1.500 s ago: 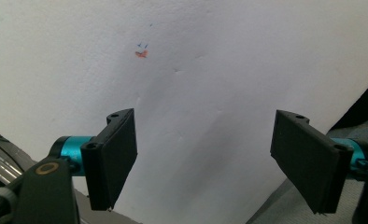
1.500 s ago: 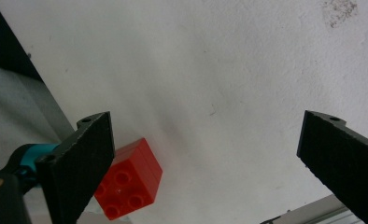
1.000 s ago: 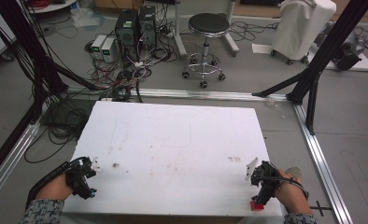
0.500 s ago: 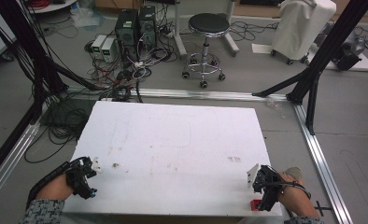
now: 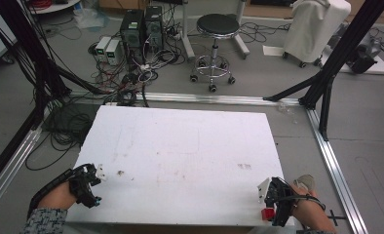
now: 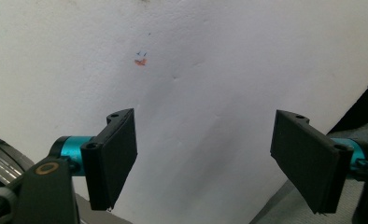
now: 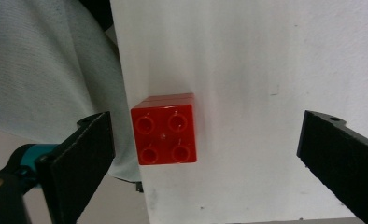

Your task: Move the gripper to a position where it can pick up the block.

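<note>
Right gripper (image 5: 267,201), jaws wide apart, has drawn back toward near right corner of white worktop (image 5: 180,146). Red block (image 7: 164,135) sits free at worktop's edge between them: looks released or awaiting grasp. Left gripper (image 5: 95,181) parted, empty, near left.

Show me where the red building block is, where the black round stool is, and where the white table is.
red building block (image 7: 164,135): right gripper view, its studded top.
black round stool (image 5: 218,23): high view, seat middle.
white table (image 5: 180,146): high view, bare middle of its top.
</note>
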Action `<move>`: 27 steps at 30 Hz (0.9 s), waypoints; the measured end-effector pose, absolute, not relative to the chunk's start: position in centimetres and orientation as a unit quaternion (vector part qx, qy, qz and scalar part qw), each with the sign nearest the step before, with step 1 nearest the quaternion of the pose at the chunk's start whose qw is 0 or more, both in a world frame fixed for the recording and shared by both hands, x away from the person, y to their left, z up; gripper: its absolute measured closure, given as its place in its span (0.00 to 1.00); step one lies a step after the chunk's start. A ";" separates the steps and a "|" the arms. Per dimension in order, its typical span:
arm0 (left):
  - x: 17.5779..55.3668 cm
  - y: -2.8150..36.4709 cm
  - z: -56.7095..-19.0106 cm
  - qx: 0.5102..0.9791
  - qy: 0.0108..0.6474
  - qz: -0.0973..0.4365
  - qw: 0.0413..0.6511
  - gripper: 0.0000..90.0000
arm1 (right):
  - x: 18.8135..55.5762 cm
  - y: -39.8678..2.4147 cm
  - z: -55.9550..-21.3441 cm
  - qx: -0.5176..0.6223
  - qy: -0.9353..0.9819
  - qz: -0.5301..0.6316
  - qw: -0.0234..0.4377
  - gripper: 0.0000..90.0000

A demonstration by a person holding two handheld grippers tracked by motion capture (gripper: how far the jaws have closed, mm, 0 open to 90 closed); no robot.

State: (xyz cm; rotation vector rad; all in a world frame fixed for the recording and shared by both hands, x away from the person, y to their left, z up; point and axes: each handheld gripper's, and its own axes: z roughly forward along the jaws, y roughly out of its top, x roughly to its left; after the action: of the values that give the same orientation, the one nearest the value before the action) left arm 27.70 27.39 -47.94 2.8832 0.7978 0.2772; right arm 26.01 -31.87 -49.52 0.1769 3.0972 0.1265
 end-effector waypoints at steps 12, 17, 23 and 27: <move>27.7 27.2 -48.0 0.958 0.263 0.093 0.067 0.26 | 25.0 -32.1 -50.8 0.050 0.997 0.045 0.023 0.04; 27.7 27.2 -48.0 0.958 0.261 0.092 0.067 0.26 | 24.9 -32.1 -51.3 0.042 0.998 0.040 0.020 0.04; 27.7 27.2 -48.1 0.959 0.261 0.092 0.066 0.26 | 24.7 -32.1 -51.9 0.029 0.998 0.043 0.019 0.04; 27.7 27.1 -48.1 0.959 0.259 0.092 0.064 0.26 | 24.8 -32.2 -52.2 0.026 0.999 0.042 0.014 0.04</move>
State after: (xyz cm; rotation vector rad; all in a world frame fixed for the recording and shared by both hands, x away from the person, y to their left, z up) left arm 27.69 27.13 -48.11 2.8971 0.7829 0.2763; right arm 24.78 -32.16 -52.17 0.0812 3.1088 0.1309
